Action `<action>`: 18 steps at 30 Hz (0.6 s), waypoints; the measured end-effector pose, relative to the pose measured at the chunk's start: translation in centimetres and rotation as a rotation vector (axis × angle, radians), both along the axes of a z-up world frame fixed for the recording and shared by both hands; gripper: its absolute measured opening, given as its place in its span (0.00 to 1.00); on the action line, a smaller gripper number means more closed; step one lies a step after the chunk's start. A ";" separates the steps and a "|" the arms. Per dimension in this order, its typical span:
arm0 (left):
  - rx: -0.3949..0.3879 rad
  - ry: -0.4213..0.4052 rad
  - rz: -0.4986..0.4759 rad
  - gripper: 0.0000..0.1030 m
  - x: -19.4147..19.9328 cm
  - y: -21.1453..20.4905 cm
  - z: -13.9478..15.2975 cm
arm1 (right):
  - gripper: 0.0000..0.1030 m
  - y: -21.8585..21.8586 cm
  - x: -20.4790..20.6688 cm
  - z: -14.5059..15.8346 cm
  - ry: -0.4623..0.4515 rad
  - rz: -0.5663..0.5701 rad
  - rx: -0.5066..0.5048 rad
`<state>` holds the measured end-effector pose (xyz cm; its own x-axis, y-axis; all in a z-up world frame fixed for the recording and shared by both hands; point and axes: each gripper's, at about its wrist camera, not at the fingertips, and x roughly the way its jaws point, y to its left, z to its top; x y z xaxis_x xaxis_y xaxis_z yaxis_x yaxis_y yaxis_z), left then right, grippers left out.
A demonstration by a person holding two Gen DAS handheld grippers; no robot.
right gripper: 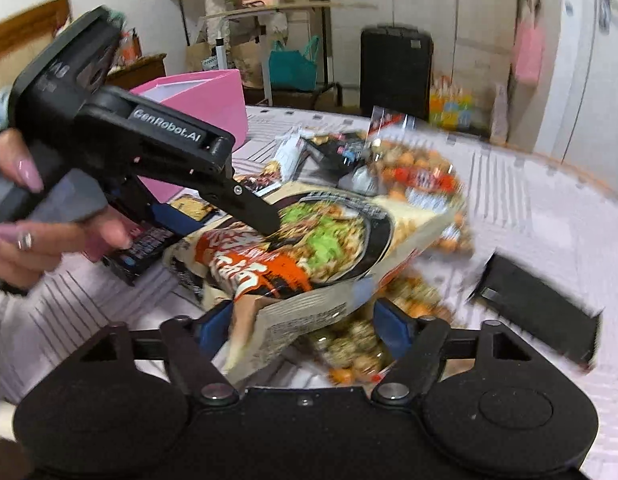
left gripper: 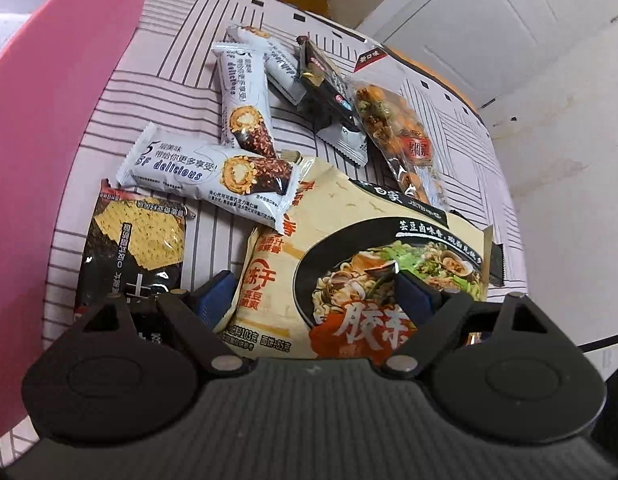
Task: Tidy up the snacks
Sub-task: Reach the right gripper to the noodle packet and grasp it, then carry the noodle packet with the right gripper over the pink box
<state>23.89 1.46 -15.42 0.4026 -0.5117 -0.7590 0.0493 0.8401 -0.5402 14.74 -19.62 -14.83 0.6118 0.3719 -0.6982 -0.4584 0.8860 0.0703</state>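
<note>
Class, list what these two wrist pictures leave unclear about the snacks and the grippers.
- Right wrist view: the mixed-cracker bag is smeared by motion blur; its print is unreadable.
- Left wrist view: the noodle packet has its lower edge hidden behind the left gripper.
- Both views: whether the pads press the packet cannot be told.
- Left wrist view: the pink box is cut off by the frame edge.

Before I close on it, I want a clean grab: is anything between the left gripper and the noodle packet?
Nothing visible. The left gripper already straddles the near end of the noodle packet. A chocolate wafer roll wrapper overlaps only the packet's far corner. The pink box sits beyond.
</note>
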 end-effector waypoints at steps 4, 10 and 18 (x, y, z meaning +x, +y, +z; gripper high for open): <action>-0.013 -0.005 -0.007 0.81 -0.1 0.1 -0.2 | 0.76 0.5 -0.4 -0.1 -0.011 0.010 -0.009; -0.009 -0.015 -0.029 0.81 -0.5 -0.3 0.2 | 0.75 1.3 -0.3 0.0 0.000 0.004 -0.045; -0.022 -0.001 -0.105 0.81 -1.1 -1.6 0.3 | 0.77 0.2 -0.4 0.5 0.046 0.057 -0.076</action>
<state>22.77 -0.13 -15.14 0.3468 -0.5679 -0.7465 0.1375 0.8180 -0.5585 14.32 -19.44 -14.30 0.5575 0.3500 -0.7528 -0.5058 0.8623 0.0263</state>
